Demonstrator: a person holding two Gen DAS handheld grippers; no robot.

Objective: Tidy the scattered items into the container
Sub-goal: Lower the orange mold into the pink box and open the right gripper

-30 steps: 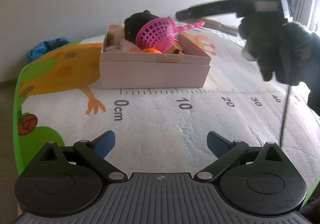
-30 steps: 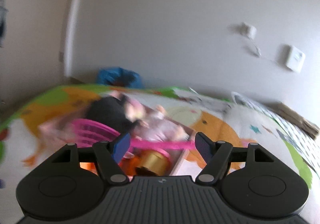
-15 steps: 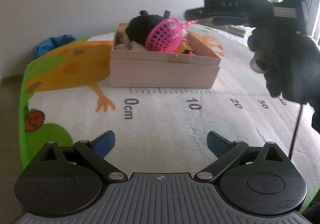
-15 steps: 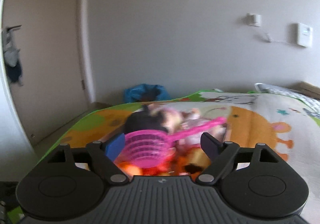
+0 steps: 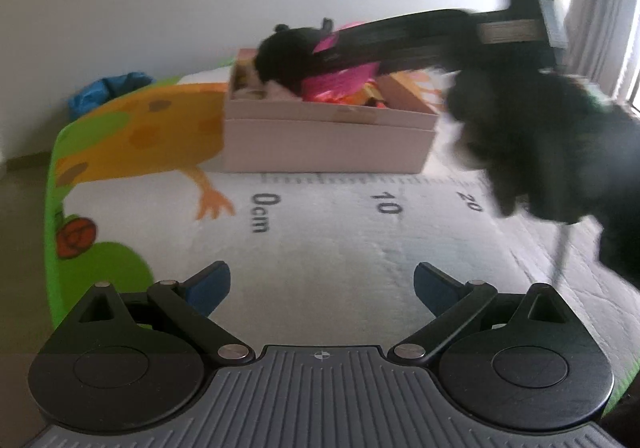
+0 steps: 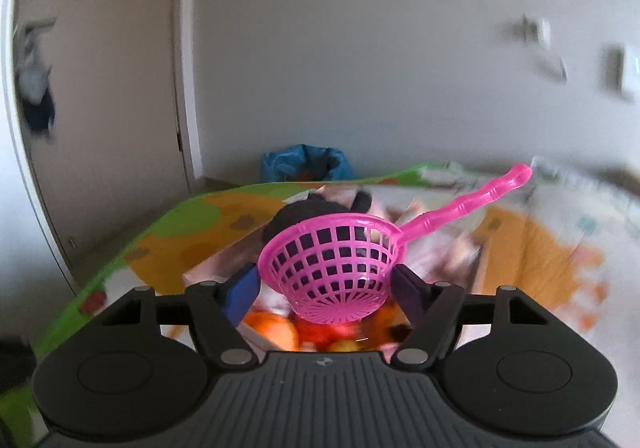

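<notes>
A pink cardboard box stands on the play mat, filled with a black plush toy, orange toys and a pink plastic strainer. My right gripper is over the box and its blue pads touch both sides of the strainer's basket, with the handle pointing up to the right. The strainer is sharp while the background is blurred. My left gripper is open and empty, low over the mat in front of the box. The right gripper and gloved hand show in the left wrist view.
The colourful play mat carries a printed ruler scale. A blue bag lies by the wall beyond the mat. A door is at the far left. Orange and red toys lie in the box under the strainer.
My right gripper has swung in over the box and narrowed onto the pink strainer's basket. The left gripper has drifted slightly, staying open.
</notes>
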